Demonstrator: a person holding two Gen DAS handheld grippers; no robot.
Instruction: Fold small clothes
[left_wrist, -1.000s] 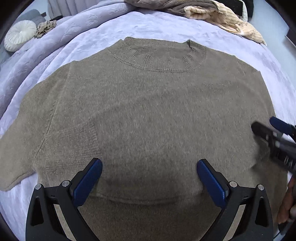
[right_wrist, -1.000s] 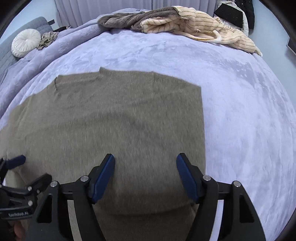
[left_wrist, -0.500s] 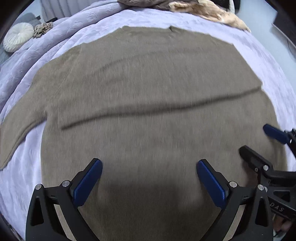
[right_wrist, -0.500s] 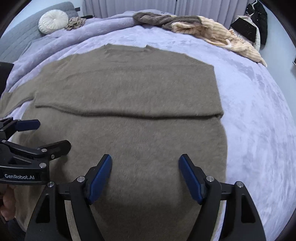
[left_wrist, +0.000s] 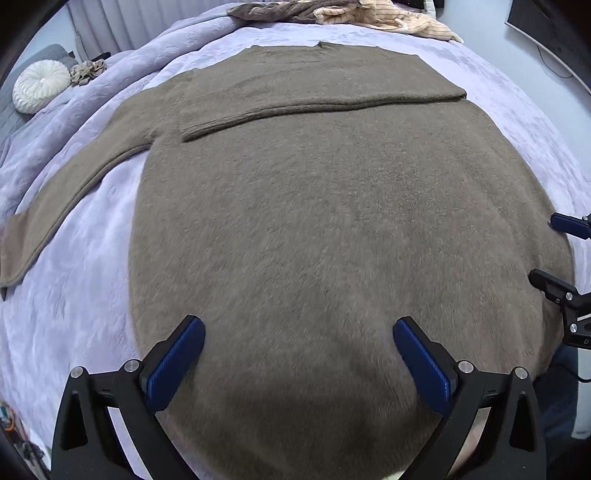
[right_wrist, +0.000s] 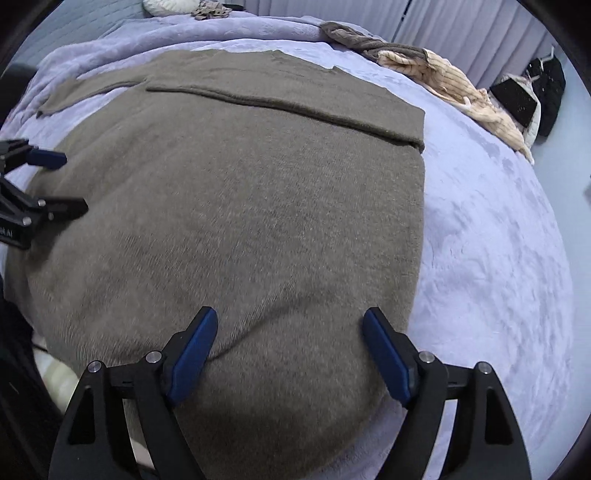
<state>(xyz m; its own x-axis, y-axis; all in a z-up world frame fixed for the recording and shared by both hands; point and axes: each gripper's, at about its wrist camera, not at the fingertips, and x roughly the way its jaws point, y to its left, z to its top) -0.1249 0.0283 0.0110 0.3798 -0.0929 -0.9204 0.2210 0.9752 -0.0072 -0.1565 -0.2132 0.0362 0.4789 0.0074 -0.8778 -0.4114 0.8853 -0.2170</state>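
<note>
While both grippers' blue-padded fingers (left_wrist: 177, 365) gape empty, the fuzzy taupe sweater (left_wrist: 332, 221) lies flat.

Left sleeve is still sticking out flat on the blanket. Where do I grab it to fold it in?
Take the left sleeve at its cuff end, coming from the outer side with the left gripper. It lies flat and free on the blanket, so one finger probably has to slide under the edge.
</note>
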